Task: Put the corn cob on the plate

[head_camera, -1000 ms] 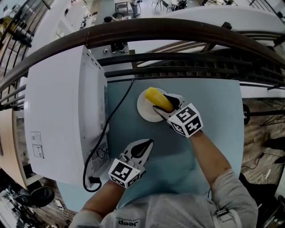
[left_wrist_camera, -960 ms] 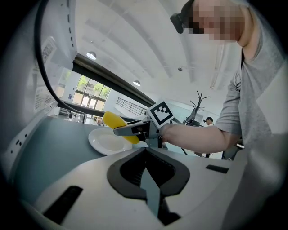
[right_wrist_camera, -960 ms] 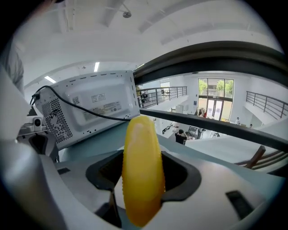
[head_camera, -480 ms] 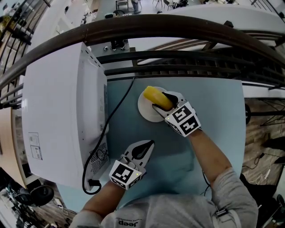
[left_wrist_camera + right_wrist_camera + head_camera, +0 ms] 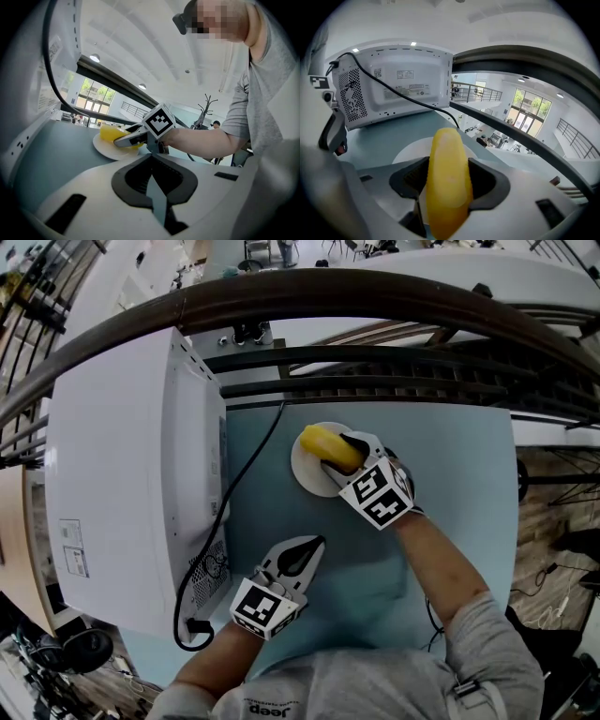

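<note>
Over the past second the left claw [image 5: 312, 547], nearest the person, has not stirred from its place low over the pale blue-green bench [image 5: 450, 474]. Just beyond it, the right claw [image 5: 335, 452] has rolled a little on its wrist, its marker cube turned to a new angle, while the smooth yellow corn cob [image 5: 321, 443] it carries has stayed over the round white plate [image 5: 302, 476]. The carry appears finished, and what seems to remain is setting the cob down and letting go.

The left claw is closed and empty, its two jaws meeting in a single line. The right claw [image 5: 447, 185] stands wide, about as wide as the cob is thick, with its pads pressed on either side of the cob [image 5: 446, 154]. The cob juts forward past the jaw tips and out above the plate [image 5: 410, 152]. From the left gripper view the cob sits low on the plate [image 5: 105, 149], though whether it touches the surface cannot be told.

To the left stands a white microwave oven [image 5: 122, 474], its black power cable [image 5: 253, 465] trailing across the bench towards the plate. Farther off, a dark curved handrail [image 5: 375, 301] closes the scene.
</note>
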A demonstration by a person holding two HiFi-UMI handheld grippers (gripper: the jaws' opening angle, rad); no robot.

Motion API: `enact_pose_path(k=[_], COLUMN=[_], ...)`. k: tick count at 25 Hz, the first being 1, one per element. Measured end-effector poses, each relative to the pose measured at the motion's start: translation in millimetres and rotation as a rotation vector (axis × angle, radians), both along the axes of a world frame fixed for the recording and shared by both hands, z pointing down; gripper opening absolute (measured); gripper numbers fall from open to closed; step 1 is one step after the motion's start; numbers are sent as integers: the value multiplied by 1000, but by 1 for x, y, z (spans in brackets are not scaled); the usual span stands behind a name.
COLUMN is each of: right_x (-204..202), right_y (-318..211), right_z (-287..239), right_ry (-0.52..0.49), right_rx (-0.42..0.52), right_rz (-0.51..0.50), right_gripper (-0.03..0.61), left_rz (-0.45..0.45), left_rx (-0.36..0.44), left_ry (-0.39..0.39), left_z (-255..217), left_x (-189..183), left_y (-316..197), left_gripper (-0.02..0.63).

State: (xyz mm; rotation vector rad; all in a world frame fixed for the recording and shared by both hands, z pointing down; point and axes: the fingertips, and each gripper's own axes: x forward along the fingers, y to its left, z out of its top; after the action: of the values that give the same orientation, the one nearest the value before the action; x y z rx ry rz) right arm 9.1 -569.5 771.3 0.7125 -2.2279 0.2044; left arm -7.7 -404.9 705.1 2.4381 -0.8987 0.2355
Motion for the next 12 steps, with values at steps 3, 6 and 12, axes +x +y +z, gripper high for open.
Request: enact_pose_path(k=[3,6,12], right_x=[-2,-4,-4], right_y=[0,-1,-2], right_z=[0,-4,-17], right_ry=[1,-15,-50], right_rx=[5,8,26], right_rz=[-5,-5,3], right_gripper=[267,283,302], left_rz=[-4,-2,0], left_rx=[-6,-4,5], left_ry=[-7,-6,0], left_z=[0,-1,-4], left_x=[-2,-2,-2], left_y=[-1,0,2], left_gripper=[9,9,9])
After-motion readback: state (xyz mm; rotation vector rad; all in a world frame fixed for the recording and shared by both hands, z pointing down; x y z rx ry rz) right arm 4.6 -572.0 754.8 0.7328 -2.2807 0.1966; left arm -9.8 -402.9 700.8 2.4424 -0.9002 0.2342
